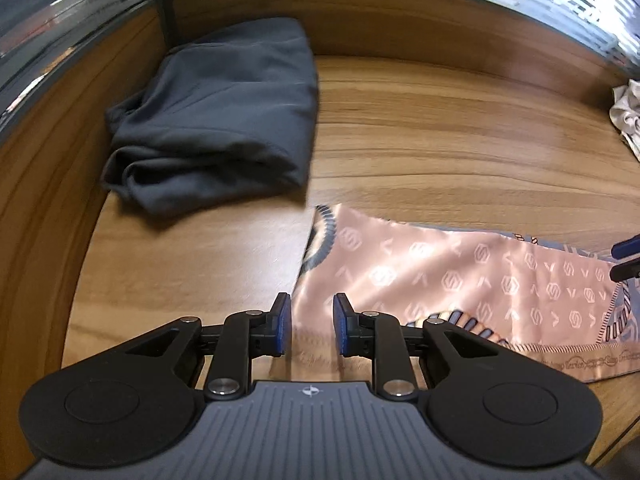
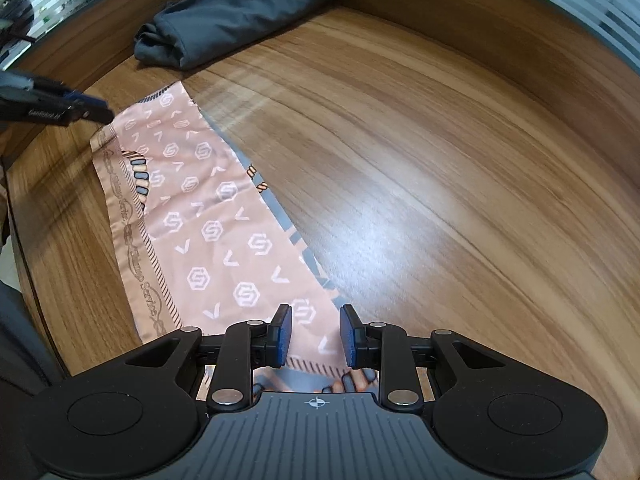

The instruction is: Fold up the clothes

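Observation:
A pink patterned silk scarf (image 1: 460, 276) lies folded into a long strip on the wooden table (image 1: 440, 128); it also runs diagonally through the right wrist view as the scarf (image 2: 208, 216). My left gripper (image 1: 312, 328) stands open just above the scarf's near left corner, nothing between its blue pads. My right gripper (image 2: 316, 334) is open over the scarf's other end, and its tip shows at the right edge of the left view as the right gripper (image 1: 626, 258). The left gripper (image 2: 72, 110) appears at the left of the right view.
A folded dark grey garment (image 1: 216, 120) lies at the back left of the table, seen again as the grey garment (image 2: 236, 8). A crumpled cream cloth (image 1: 628, 116) sits at the far right. A raised wooden rim and window blinds border the table.

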{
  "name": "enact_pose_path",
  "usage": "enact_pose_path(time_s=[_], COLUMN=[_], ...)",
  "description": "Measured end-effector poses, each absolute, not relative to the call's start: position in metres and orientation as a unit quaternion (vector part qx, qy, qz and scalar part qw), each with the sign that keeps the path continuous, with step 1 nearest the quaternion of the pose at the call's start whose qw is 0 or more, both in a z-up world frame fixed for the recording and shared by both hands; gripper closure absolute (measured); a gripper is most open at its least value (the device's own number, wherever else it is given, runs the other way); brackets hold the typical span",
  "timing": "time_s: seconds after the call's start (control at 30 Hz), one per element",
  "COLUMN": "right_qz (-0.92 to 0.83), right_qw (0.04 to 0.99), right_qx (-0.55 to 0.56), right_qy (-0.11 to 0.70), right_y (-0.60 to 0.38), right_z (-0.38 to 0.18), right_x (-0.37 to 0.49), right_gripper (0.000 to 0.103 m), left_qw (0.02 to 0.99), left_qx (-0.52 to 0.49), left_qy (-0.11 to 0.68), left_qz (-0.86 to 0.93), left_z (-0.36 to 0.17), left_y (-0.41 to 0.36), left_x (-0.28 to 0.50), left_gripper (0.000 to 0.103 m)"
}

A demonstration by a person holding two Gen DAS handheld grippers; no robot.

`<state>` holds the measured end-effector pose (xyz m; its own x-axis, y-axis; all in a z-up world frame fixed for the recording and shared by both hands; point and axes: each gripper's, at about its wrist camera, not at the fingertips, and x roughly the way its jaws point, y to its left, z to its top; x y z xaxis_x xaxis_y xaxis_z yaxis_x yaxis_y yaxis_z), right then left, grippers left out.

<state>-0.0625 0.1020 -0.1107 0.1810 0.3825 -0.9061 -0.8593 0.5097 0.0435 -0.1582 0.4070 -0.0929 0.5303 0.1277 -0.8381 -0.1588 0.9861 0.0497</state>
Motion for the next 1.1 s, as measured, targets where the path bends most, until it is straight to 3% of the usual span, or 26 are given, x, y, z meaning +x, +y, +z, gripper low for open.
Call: enact_pose_path(time_s=[0.7,0.83,1.0,1.1], right_qz=[0.168,0.103,0.038,0.024], right_qw=[0.81,0.817,0.816,0.816], right_qx=[-0.105,-0.085,-0.057,-0.043], right_qy=[0.552,0.561,0.574,0.576], right_y=[-0.049,-0.072,-0.094,-0.098], right_z=[-0.094,-0.098,-0.108,-0.111], right_x=[-0.119,-0.136,-0.146,-0.149], right_gripper=[0.072,0.063,0.063,0.056], left_qw=[0.871,0.866,0.859,0.856], left_qx=[-0.022,-0.01,-0.003,0.0], left_qy=[0.49,0.499,0.511,0.516], left_qz=[0.042,0.037,0.035,0.036], left_z=[-0.095,-0.098,-0.104,-0.108], left_y=[0.395,0.39,0.386,0.387], left_x=[-0.118,-0.109,-0.105,-0.107], left_gripper=[0.077,0.077,0.077,0.077])
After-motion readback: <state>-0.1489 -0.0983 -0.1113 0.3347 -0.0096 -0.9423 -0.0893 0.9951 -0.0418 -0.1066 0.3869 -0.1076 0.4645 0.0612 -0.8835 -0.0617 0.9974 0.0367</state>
